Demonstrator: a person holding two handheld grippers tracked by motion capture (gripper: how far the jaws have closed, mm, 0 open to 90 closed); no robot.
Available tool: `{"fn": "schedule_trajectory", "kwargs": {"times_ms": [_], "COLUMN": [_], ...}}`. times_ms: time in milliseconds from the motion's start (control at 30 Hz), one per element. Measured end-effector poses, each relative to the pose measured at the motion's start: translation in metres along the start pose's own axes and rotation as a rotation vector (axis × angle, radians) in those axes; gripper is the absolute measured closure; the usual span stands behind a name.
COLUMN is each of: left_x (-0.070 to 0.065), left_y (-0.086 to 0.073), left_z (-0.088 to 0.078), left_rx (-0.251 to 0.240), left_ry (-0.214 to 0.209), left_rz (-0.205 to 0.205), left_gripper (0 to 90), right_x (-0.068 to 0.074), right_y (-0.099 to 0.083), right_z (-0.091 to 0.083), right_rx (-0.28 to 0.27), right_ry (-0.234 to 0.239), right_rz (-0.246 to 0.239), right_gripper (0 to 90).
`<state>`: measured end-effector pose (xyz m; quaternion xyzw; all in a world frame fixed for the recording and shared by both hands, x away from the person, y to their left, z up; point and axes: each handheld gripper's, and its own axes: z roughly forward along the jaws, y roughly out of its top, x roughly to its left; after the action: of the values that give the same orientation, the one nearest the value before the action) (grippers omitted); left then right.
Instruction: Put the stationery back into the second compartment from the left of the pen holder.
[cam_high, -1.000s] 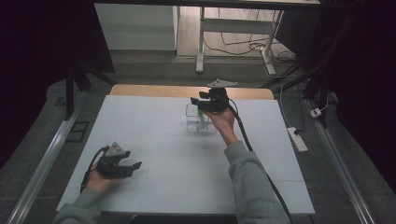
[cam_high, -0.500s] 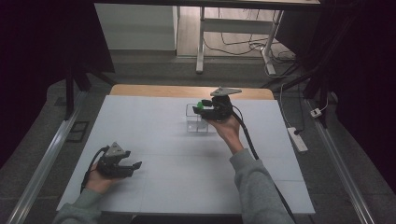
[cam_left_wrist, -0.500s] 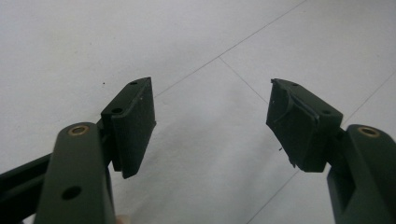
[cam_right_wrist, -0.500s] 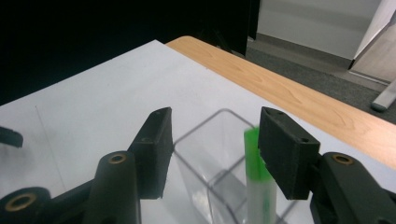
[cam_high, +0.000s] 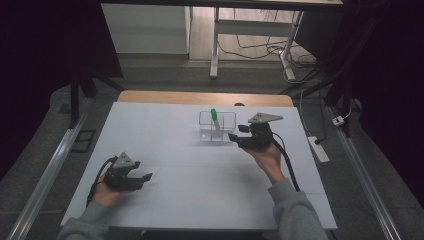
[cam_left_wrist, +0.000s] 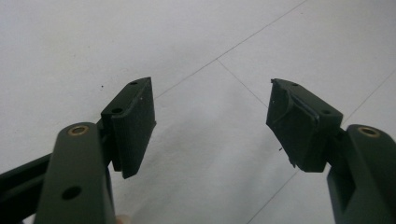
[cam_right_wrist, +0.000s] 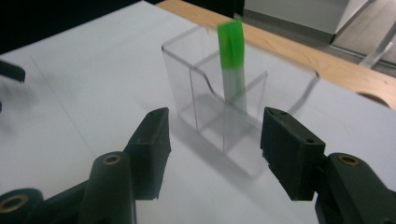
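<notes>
A clear plastic holder (cam_high: 218, 127) with compartments stands on the white table (cam_high: 165, 200), right of centre toward the far edge. A pen with a green cap (cam_high: 214, 116) stands upright in it, leaning a little. My right gripper (cam_high: 233, 138) is open just right of the holder and nearer the person, empty. In the right gripper view the holder (cam_right_wrist: 205, 116) and the green-capped pen (cam_right_wrist: 232, 49) stand just beyond the open right gripper (cam_right_wrist: 215, 144). My left gripper (cam_high: 146, 178) rests open at the near left. In its own view the left gripper (cam_left_wrist: 210, 121) holds nothing over bare table.
A wooden strip (cam_high: 175, 97) runs along the table's far edge. A white power strip (cam_high: 319, 149) lies on the floor to the right. Desk legs and cables (cam_high: 250, 45) are behind the table.
My right gripper has let go of the green-capped pen, which now stands in the holder, and has drawn back toward the person and to the right. The left gripper has stayed put.
</notes>
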<state>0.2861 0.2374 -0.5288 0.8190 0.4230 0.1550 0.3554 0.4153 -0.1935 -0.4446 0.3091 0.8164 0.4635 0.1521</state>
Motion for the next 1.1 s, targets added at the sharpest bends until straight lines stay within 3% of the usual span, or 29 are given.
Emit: {"fn": "schedule_trajectory", "kwargs": {"times_ms": [267,633,833,1100], "left_x": [-0.002,-0.005,-0.006,-0.006], "left_y": [0.001,0.002,0.003,0.003], "left_z": [0.001,0.003,0.003,0.003], "left_rx": [0.003,0.007,0.007,0.005], "left_ry": [-0.009,-0.011,-0.011,-0.013], "left_rz": [0.014,0.019,0.023,0.027], "left_gripper": [31.7,31.6,31.5,31.5], "right_x": [-0.004,-0.011,-0.012,-0.014], "right_y": [-0.039,-0.085,-0.101,-0.107], "right_z": [-0.033,-0.074,-0.083,-0.084], "right_rx": [0.049,0.060,0.077,0.087], "right_ry": [-0.036,-0.054,-0.059,-0.061], "right_rz": [0.024,0.052,0.052,0.057], "right_gripper": [40.4,36.7,35.2,34.5]}}
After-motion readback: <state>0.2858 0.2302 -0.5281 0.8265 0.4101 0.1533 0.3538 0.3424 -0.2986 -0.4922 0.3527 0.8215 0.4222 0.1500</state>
